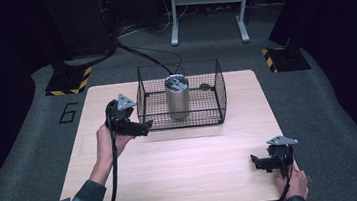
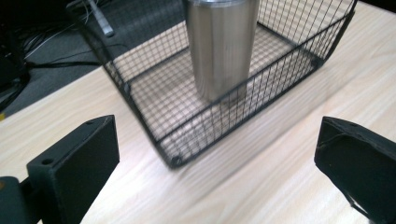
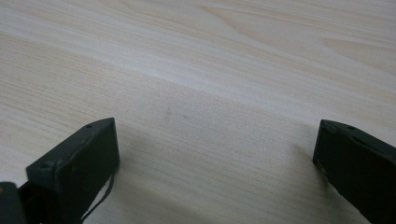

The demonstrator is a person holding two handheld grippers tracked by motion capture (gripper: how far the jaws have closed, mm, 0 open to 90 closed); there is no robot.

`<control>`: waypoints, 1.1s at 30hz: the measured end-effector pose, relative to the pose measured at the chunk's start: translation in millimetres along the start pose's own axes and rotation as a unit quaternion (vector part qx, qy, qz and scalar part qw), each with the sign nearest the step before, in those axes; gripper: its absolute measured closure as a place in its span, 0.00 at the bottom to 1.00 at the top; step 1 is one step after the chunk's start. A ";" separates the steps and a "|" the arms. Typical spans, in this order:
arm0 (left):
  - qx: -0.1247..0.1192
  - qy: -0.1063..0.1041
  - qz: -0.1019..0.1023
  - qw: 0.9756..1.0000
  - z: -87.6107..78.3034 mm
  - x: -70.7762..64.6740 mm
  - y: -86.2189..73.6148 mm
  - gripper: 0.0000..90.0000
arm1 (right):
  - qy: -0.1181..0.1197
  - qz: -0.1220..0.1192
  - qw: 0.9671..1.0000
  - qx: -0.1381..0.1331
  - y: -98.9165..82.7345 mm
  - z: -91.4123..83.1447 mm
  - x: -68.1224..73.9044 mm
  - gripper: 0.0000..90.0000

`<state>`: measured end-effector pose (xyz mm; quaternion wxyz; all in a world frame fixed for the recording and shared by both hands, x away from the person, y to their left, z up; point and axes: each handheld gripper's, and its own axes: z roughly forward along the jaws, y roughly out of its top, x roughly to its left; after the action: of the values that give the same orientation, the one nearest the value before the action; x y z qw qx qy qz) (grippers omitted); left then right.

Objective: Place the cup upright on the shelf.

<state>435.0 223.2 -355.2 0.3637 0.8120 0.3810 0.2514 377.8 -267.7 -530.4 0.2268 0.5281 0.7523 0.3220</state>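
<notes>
A black wire basket (image 1: 218, 89) stands at the back middle of the wooden table (image 1: 184, 170). Inside it a steel tumbler (image 1: 177, 96) stands upright. My left gripper (image 1: 144, 128) hovers just off the basket's front left corner, open, with nothing between its jaws. In the left gripper view the basket (image 2: 154, 135) and the tumbler (image 2: 222, 46) lie straight ahead of the wide-apart jaws. My right gripper (image 1: 257, 161) rests low near the table's front right corner, open. Bare wood (image 3: 210, 93) lies ahead of its jaws in the right gripper view.
A small dark object (image 1: 205, 86) lies on the basket floor to the right of the tumbler. Grey carpet surrounds the table, with cables (image 1: 146, 56) and a metal frame's legs (image 1: 207, 12) behind it. Yellow-black striped floor plates (image 1: 69, 82) sit at the back left and right.
</notes>
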 end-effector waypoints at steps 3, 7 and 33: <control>0.004 0.006 -0.001 1.000 -8.7 3.3 -14.2 0.00 | 0.000 0.000 1.000 0.000 0.0 0.0 0.0 0.00; 0.009 0.014 -0.013 1.000 -20.5 9.1 -36.8 0.00 | 0.000 0.001 1.000 0.000 0.0 0.0 0.1 0.00; 0.073 0.069 -0.152 0.983 -11.7 36.8 -217.4 0.00 | -0.001 0.001 1.000 0.000 0.0 -0.1 0.2 0.00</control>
<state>353.7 354.1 -513.3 0.3104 0.7498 0.5412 0.2204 377.7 -267.5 -530.3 0.2269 0.5291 0.7517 0.3217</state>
